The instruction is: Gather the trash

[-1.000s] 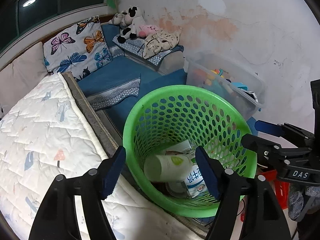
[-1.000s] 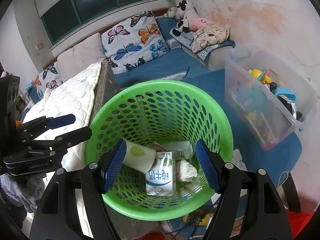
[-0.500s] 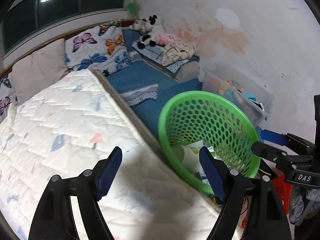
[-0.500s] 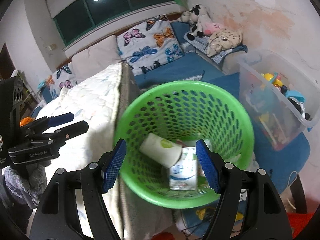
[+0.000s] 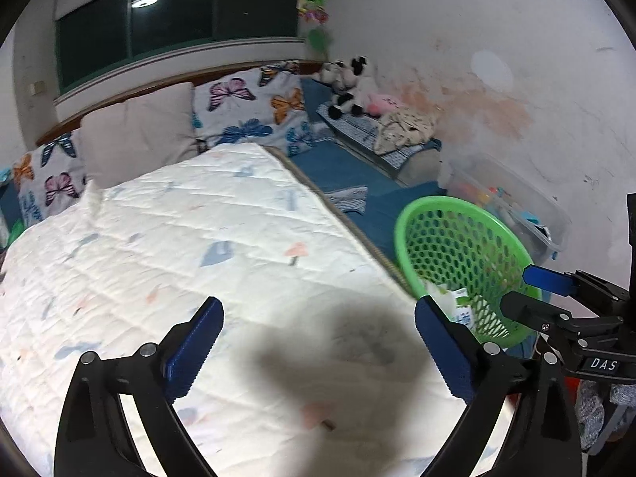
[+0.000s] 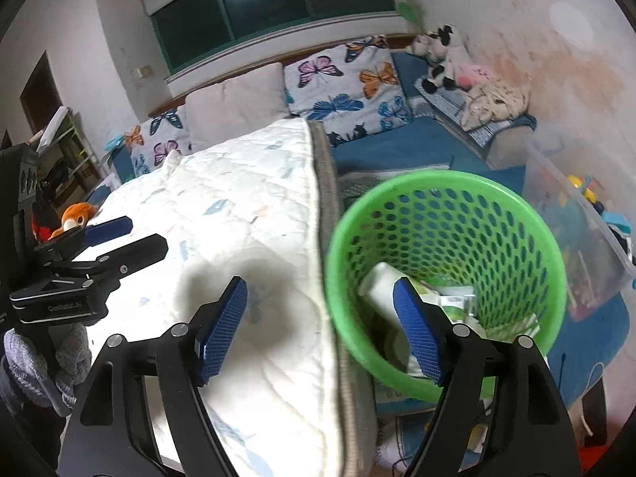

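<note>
Left wrist view: the left gripper (image 5: 318, 342) is seen spread wide with nothing held between its blue pads, above the near part of a white quilted mattress (image 5: 190, 246), on which a dark shadow is cast. The green perforated basket (image 5: 449, 218) is shown beside the mattress's right edge, with only a strip of its contents visible: a white carton scrap with blue print low against the inner wall. The right gripper (image 5: 536, 290) is seen from the side at the right margin, level with the basket's rim, its fingers parted and empty.

Right wrist view: the right gripper (image 6: 320, 330) is seen wide open and empty, straddling the mattress's (image 6: 254, 206) grey side edge; one pad is over the mattress, the other over the basket's (image 6: 445, 183) opening. Here the basket's interior is shown far more fully: a white paper cup (image 6: 381, 286) lies on its side against green-and-white cartons (image 6: 449, 302), all resting on the basket's bottom. The left gripper (image 6: 119, 238) appears at the left margin over the mattress, open, held in a grey-gloved hand (image 6: 35, 361).

Shown only in this view: an orange plush toy (image 6: 75, 216) beyond the mattress's left edge. A clear storage bin (image 6: 572, 238) stands just beside the basket; butterfly-print pillows (image 6: 349, 79) and a cow plush (image 6: 437, 51) are seen in both views.
</note>
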`<state>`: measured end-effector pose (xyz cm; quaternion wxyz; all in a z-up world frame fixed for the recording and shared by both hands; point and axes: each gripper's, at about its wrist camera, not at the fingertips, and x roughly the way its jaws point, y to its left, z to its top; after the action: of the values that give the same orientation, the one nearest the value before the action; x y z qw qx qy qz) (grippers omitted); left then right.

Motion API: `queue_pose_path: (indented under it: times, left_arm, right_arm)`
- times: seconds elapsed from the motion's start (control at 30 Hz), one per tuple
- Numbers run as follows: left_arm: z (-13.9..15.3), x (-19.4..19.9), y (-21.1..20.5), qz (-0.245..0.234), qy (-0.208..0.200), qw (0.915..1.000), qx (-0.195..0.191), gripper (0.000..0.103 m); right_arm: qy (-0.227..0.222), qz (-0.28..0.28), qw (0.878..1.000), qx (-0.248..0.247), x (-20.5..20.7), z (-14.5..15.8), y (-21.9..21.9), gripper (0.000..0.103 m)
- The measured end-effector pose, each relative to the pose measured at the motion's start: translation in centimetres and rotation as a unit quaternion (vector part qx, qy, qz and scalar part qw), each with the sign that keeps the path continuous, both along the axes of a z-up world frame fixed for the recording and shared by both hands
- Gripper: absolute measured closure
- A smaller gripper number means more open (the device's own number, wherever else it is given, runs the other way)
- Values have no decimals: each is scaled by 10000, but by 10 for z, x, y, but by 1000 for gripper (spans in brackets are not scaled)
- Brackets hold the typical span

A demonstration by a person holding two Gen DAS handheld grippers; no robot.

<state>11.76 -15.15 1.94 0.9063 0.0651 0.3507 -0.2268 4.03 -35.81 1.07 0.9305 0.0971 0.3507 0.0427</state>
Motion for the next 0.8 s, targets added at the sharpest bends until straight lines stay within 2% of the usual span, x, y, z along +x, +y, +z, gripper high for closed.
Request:
queue_pose_path:
  times: [0.4, 0.8]
  left_arm:
    - [3, -18, 75, 789, -168, 9967, -9, 7]
    - [2, -45, 107, 1128, -362, 9929, 67, 7]
  right_arm:
    - [-156, 377, 9990, -181, -5, 5, 52, 23]
    - [-263, 600, 9977, -162, -8, 5, 79, 14]
